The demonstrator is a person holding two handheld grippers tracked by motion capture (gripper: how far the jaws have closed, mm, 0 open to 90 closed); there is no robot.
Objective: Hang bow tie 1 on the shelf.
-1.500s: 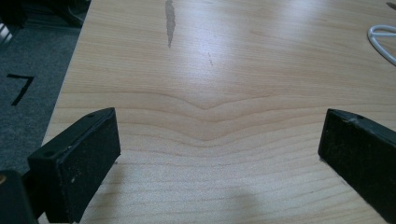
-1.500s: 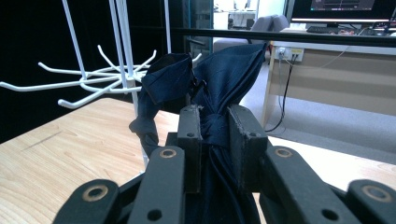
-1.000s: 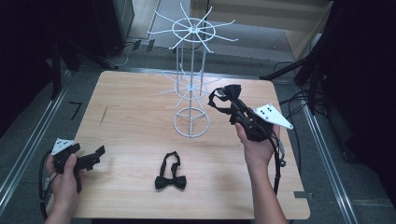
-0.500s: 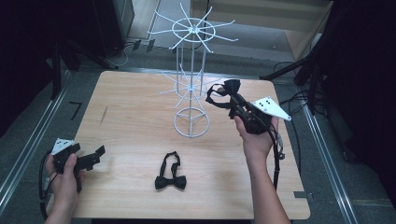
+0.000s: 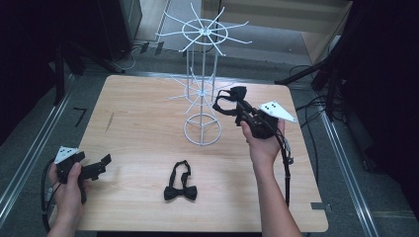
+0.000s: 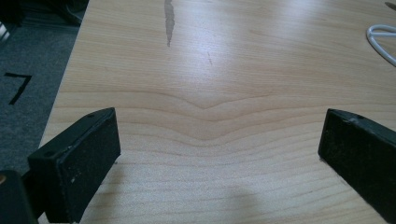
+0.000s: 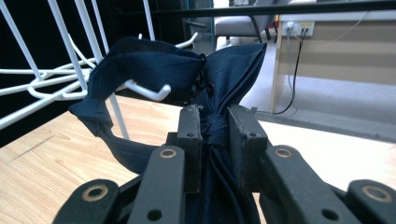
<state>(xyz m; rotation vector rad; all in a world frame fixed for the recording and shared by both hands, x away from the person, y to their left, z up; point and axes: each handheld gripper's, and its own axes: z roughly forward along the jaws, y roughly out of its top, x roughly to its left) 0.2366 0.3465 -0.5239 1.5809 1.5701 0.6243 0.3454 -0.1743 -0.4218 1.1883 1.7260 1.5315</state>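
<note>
Two hand-held grippers are working over one pale wooden surface (image 5: 148, 123), which is lying across most of the high view with grey floor running along both sides. A white wire rack (image 5: 202, 89) is standing upright on the far middle of the surface, its round base ring (image 5: 202, 130) resting on the wood and its thin hooked arms spreading outward at two levels.

The right hand-held gripper (image 5: 236, 109) is sitting in the person's right hand (image 5: 264, 143), raised off the surface just right of the rack and pointing toward the lower ring of arms. Its jaws are standing nearly closed and pinching the knot of a dark navy bow tie (image 7: 187, 74); in the right gripper view the pads are pressing on the fabric from both sides. The tie's wings are fanning out beyond the jaws, and one white hooked arm (image 7: 149, 91) is lying against the left wing, with the strap loop drooping below it.

The left hand-held gripper (image 5: 101, 163) is resting low at the near left corner of the surface, held in the left hand (image 5: 66, 185). Its jaws are standing wide apart with bare wood between them.

A second, black bow tie (image 5: 181, 190) is lying flat on the near middle of the surface, strap looped behind it, well apart from both grippers.
</note>
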